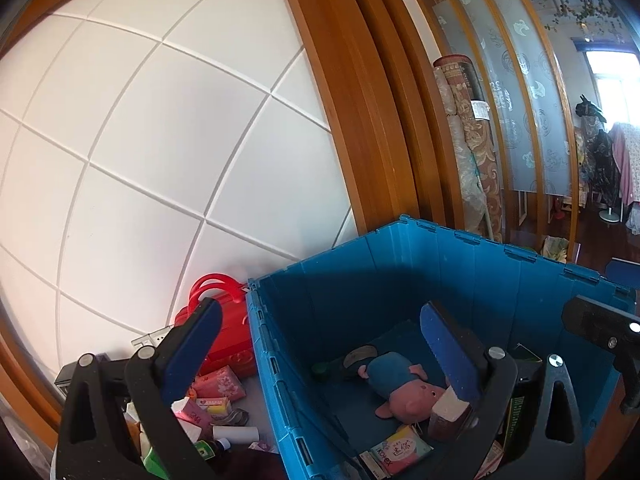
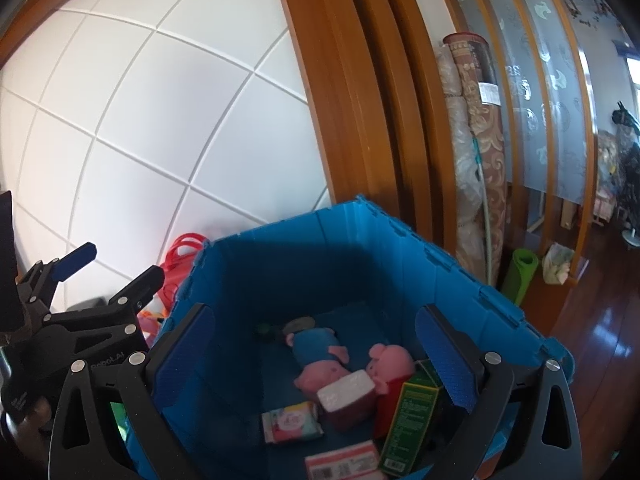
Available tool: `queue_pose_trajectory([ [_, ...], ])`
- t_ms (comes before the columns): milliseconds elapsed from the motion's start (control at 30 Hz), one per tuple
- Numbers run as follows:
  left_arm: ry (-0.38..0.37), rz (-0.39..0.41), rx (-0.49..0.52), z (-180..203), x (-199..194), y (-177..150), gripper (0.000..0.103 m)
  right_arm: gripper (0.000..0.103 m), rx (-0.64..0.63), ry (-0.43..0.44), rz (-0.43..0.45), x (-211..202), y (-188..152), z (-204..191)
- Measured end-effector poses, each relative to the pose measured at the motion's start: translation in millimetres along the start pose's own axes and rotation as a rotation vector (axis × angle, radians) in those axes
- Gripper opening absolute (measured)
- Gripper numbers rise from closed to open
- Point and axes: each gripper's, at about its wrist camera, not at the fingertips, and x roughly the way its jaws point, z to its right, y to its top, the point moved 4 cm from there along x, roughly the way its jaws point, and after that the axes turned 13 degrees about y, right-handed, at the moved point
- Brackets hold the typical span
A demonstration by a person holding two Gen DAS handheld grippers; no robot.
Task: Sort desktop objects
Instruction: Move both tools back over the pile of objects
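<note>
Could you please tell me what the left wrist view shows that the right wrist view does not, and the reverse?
Only the left wrist view shows the clutter outside the crate: a red box, pink packets and a white tube. Only the right wrist view shows a second pig in red, a green box and a green mat on the floor. Both show the blue crate, the pig in blue, a pink tissue pack, and both grippers, left and right, open and empty.
</note>
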Motion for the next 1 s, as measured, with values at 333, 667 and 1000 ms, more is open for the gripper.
queue_pose_trajectory([
  [333,0.091,-0.036,-0.047,-34,-13,-20,0.101,0.103,-0.008,0.057,-0.016,-2,-15,-13],
  [667,0.168,-0.067,-0.12,-82,-39,-62,0.101,0.103,-0.069,0.159,-0.023,-7,-28,-60],
  [1000,0.28,-0.141,-0.175,-180,-51,-142,0.101,0.103,-0.13,0.247,-0.07,21,-56,-142],
])
